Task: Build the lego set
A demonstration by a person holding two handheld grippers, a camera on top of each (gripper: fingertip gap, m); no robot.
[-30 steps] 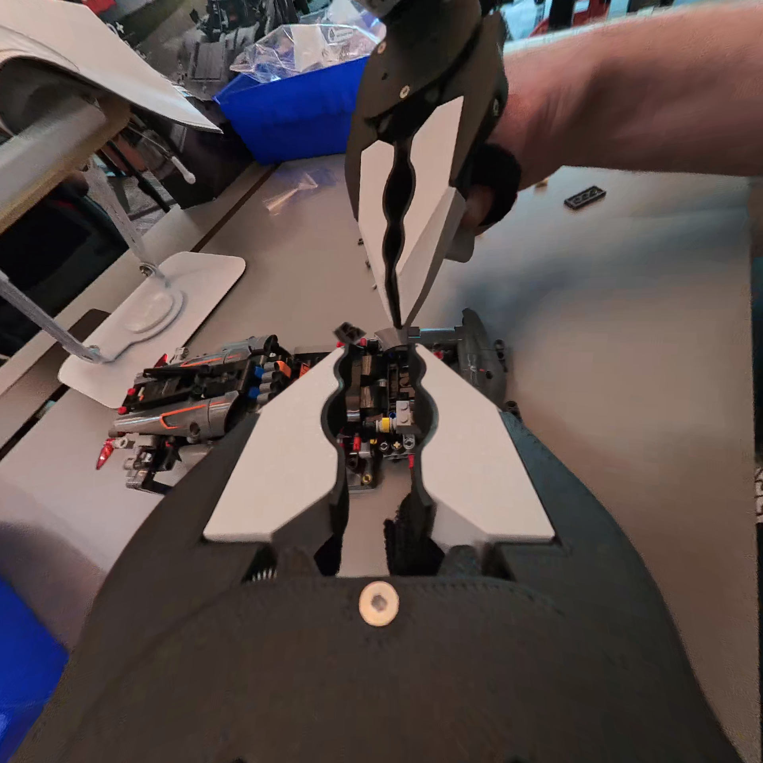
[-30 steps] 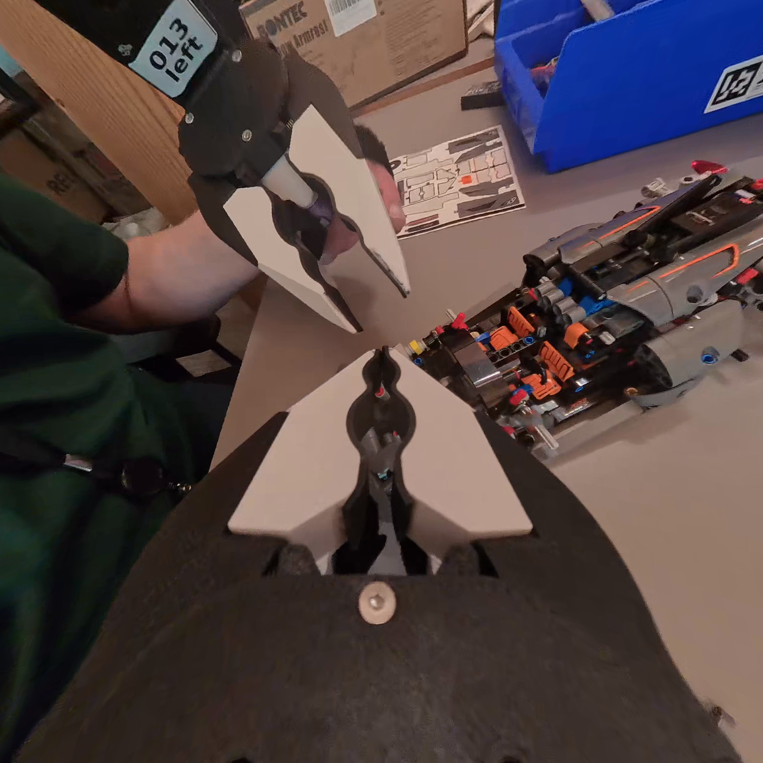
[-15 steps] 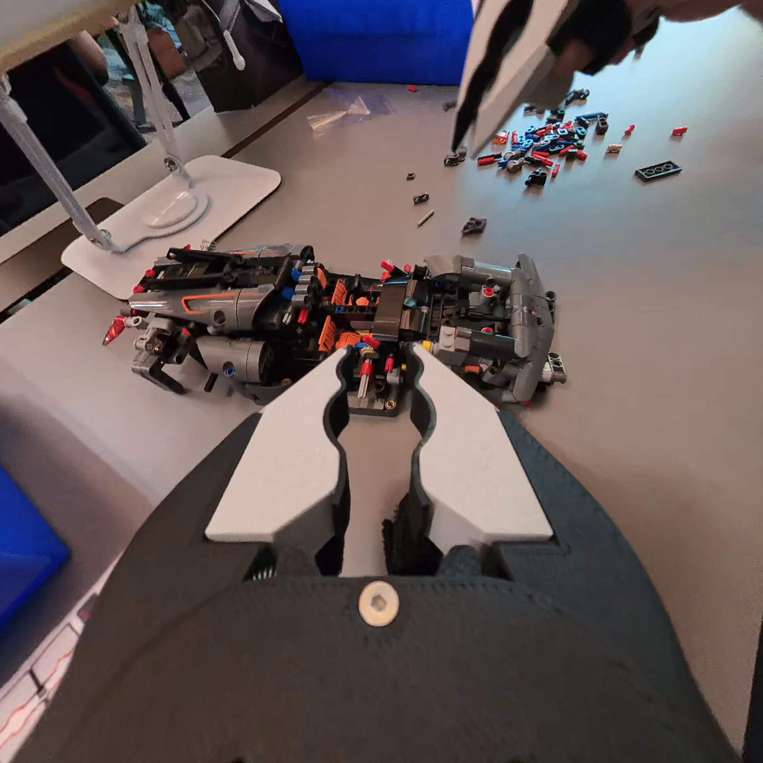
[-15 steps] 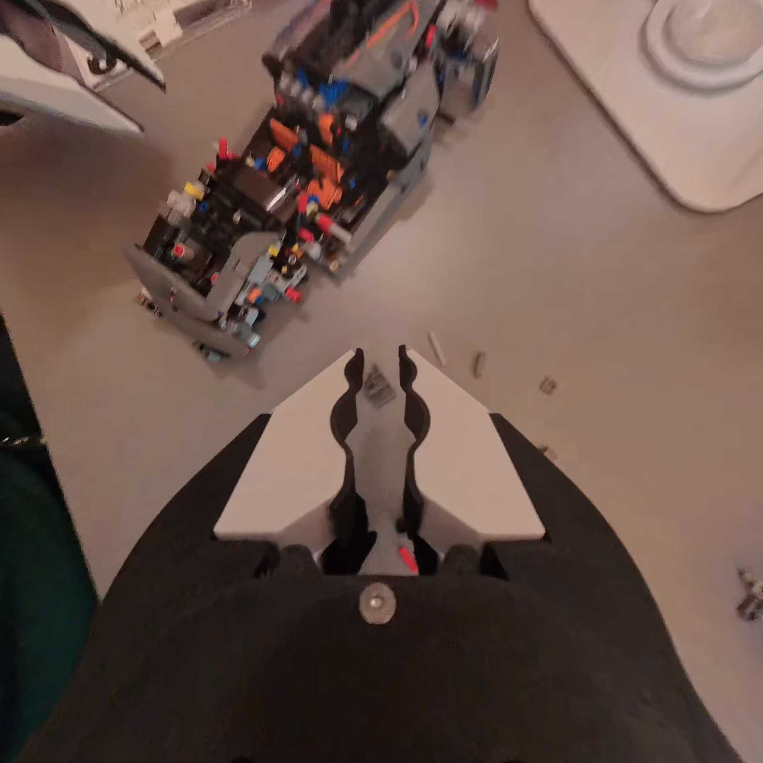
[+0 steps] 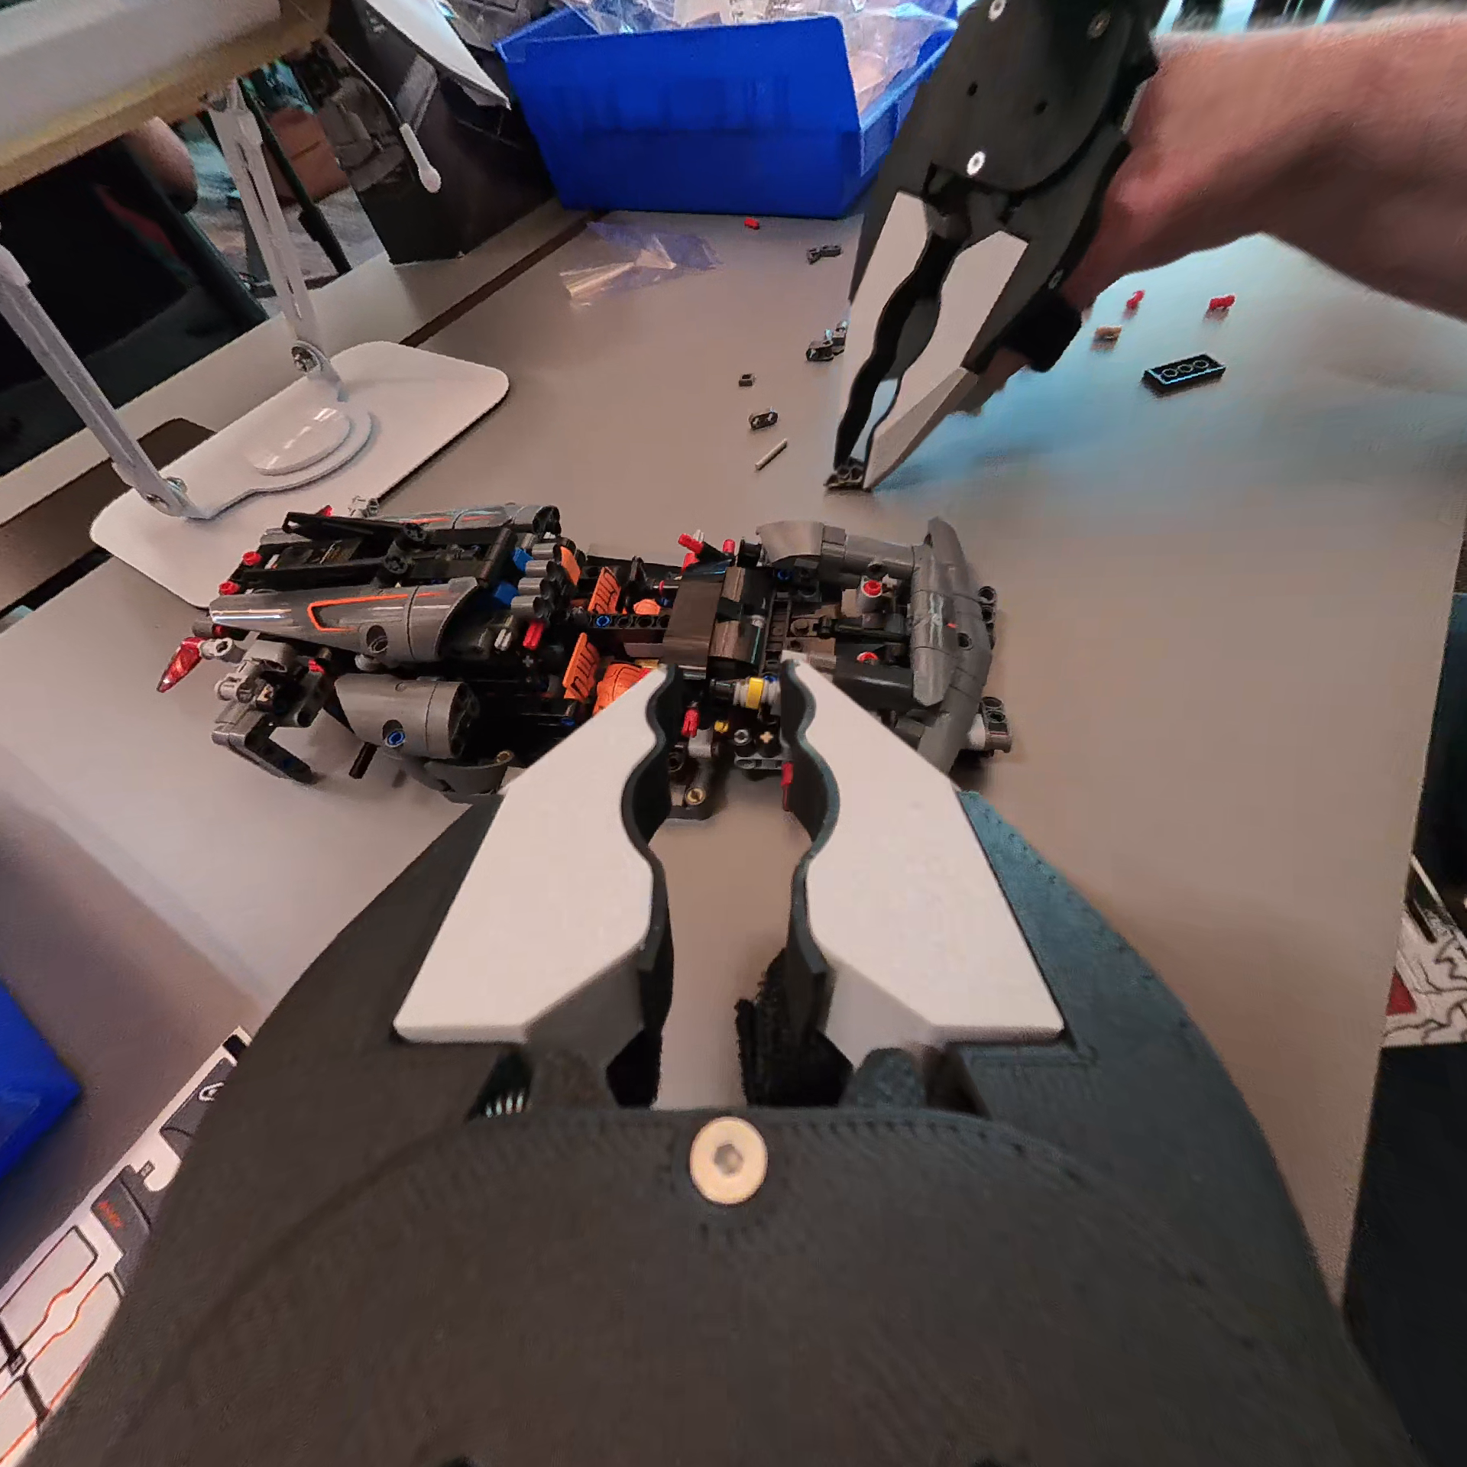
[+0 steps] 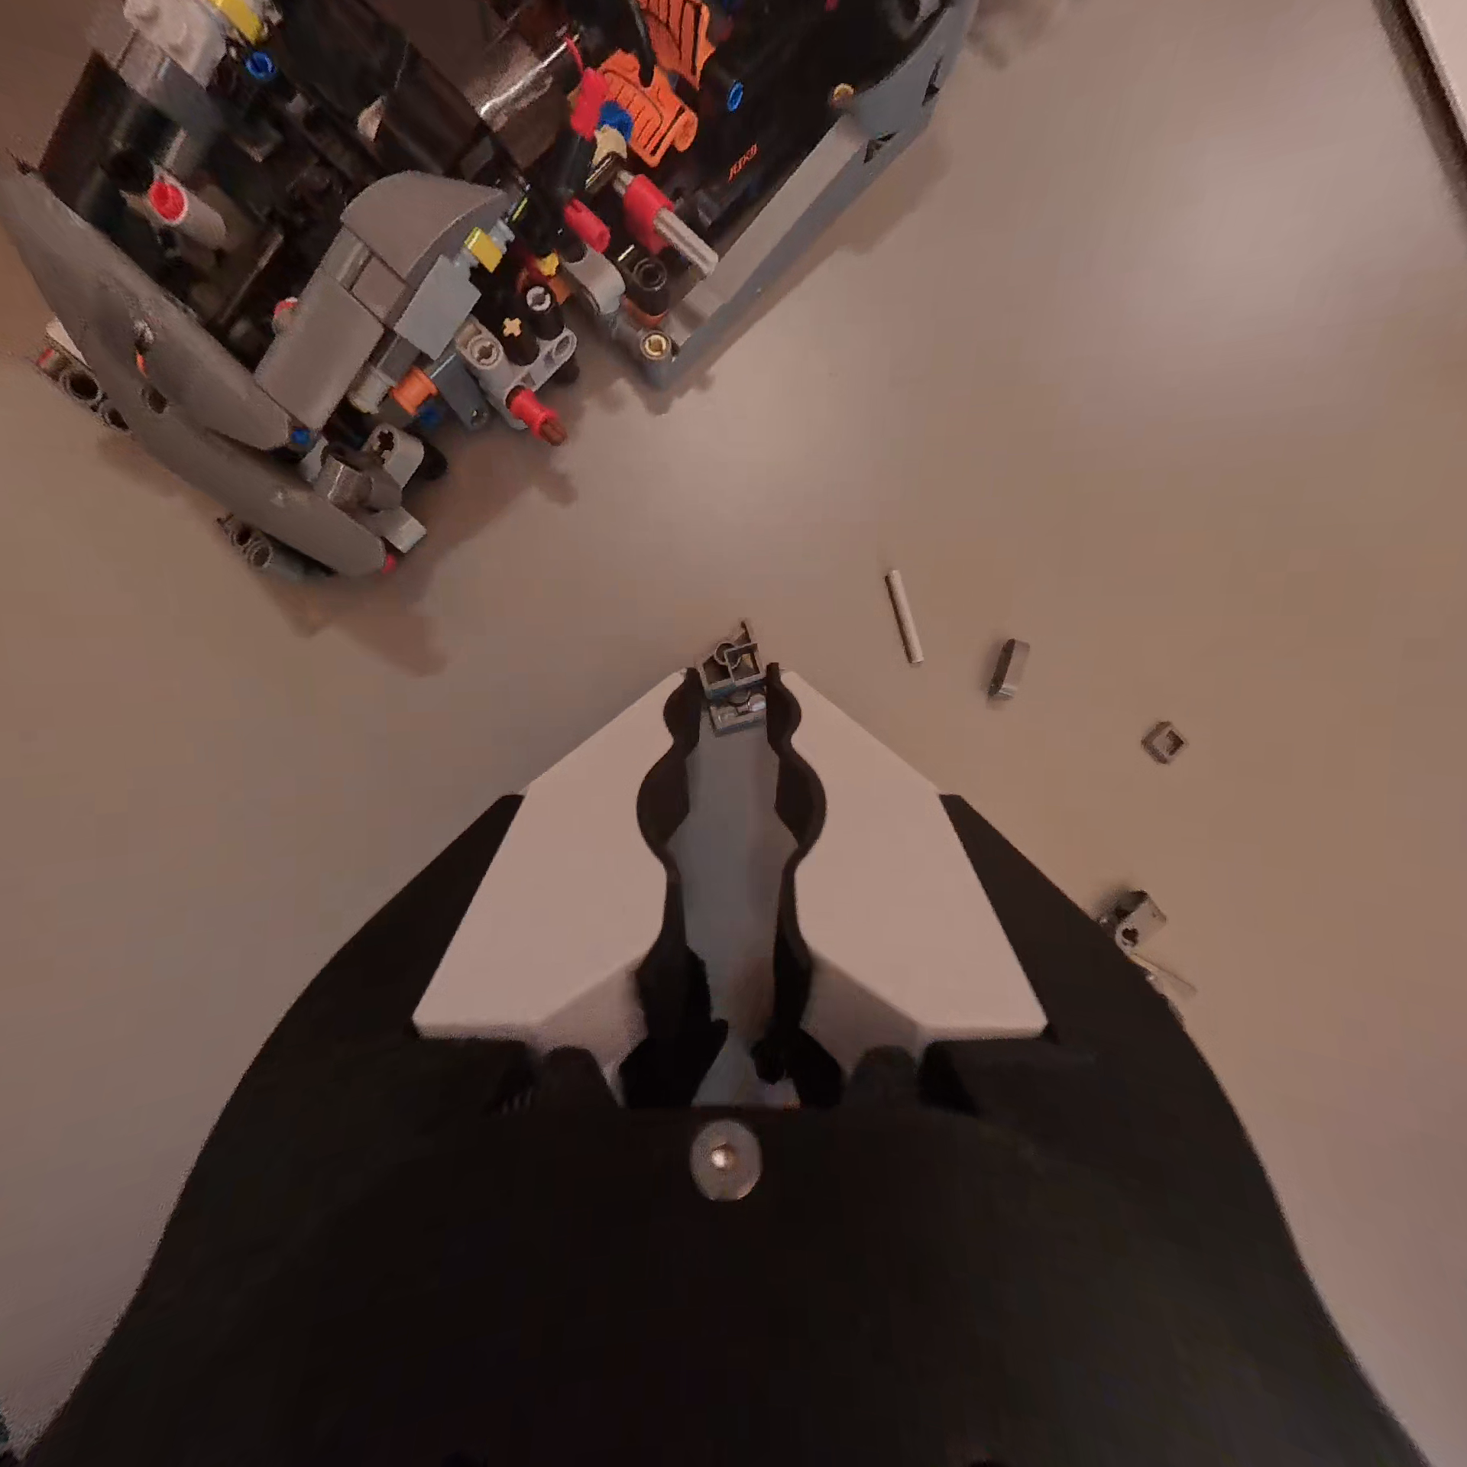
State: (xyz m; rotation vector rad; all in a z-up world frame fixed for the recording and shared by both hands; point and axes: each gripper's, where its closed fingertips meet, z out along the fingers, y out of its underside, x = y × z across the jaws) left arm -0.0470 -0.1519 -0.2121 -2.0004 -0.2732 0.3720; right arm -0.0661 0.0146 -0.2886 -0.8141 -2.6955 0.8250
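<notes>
A half-built grey, black and orange lego car point(image 5: 587, 635) lies mid-table. A small grey connector piece point(image 6: 732, 681) sits just beside it. Loose pieces point(image 6: 1006, 668) are scattered nearby.

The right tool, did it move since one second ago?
Yes. The right tool left the lego car and went down to a small grey piece on the table.

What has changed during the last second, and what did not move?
The right gripper left the lego car, went down to the table and closed on a small grey piece. The left gripper drew back from the car and stayed open. The car stayed put.
</notes>
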